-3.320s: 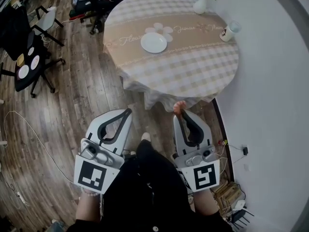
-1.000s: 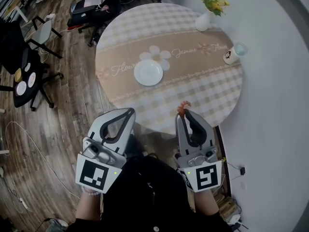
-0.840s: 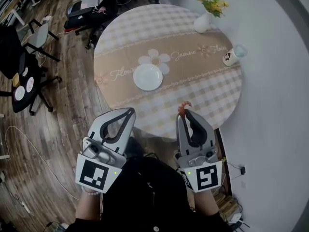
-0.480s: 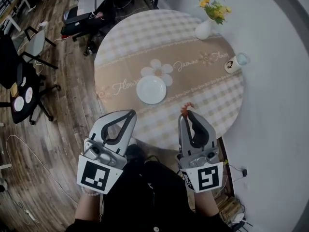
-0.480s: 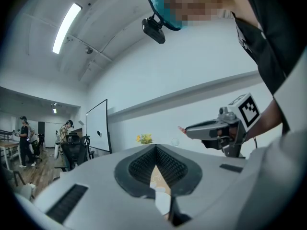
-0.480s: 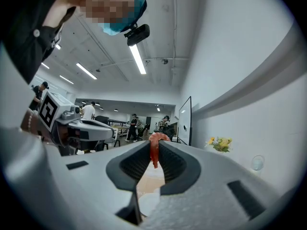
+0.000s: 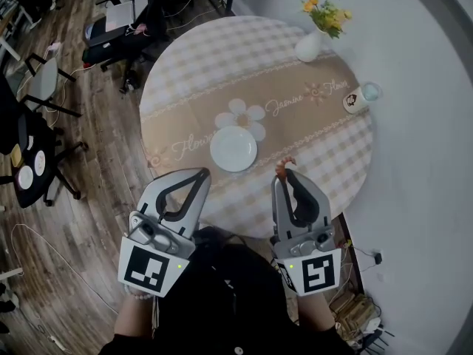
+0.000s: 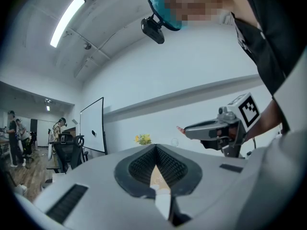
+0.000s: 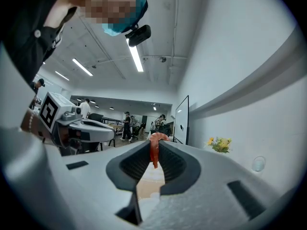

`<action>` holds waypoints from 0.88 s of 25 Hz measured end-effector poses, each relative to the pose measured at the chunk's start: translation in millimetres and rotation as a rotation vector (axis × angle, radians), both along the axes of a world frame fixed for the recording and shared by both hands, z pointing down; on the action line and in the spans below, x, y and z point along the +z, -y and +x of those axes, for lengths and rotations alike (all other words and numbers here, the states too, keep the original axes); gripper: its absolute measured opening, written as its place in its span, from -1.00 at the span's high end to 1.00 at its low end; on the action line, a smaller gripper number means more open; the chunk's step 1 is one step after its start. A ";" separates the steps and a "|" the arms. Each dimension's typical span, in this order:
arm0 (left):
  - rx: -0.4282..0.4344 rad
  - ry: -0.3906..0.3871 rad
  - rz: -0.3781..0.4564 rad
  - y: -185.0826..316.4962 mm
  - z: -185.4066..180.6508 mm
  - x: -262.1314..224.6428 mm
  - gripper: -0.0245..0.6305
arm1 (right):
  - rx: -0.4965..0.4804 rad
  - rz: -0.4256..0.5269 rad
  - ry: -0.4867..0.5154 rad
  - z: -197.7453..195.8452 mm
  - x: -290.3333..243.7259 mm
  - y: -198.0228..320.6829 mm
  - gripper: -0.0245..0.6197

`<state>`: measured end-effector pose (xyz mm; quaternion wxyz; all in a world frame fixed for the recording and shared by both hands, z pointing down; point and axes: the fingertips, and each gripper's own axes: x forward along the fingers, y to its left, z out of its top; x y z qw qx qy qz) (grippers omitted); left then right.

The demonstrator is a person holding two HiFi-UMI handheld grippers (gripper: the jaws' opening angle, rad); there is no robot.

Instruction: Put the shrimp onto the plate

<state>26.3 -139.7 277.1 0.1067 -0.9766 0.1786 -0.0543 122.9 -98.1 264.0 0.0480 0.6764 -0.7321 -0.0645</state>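
Shrimp (image 7: pixel 284 166) is held pinched at the very tips of the right gripper (image 7: pixel 284 176), whose jaws are closed narrowly on it; in the right gripper view its orange body is seen standing roughly upright between the pads, its curled end projecting past the tips. The left gripper (image 7: pixel 200 174) is held with its jaws brought together and nothing between them. The plate (image 7: pixel 233 149) is seen empty on the round checked surface (image 7: pixel 222 65), beside a printed flower; it lies ahead of the right gripper and off to its left, near but apart from the shrimp, roughly between the lines of the two grippers. Both grippers are poised at the near edge of the surface. The delivery is judged not yet made; a forward and leftward carry over the plate's rim would be called for before the jaws are parted. A vase (image 7: pixel 308 46) and a cup (image 7: pixel 361 97) stand well apart at the far right.
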 end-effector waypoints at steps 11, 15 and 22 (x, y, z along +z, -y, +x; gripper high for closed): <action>0.021 0.006 -0.027 11.7 -4.9 7.0 0.93 | 0.015 -0.023 -0.017 -8.7 2.7 8.9 0.80; 0.012 -0.002 -0.024 10.0 -3.8 5.7 0.93 | 0.002 -0.027 -0.017 -10.4 3.7 7.5 0.80; -0.040 -0.004 -0.022 7.0 -9.4 -0.1 0.93 | -0.049 -0.012 -0.027 -12.2 -4.0 7.1 0.80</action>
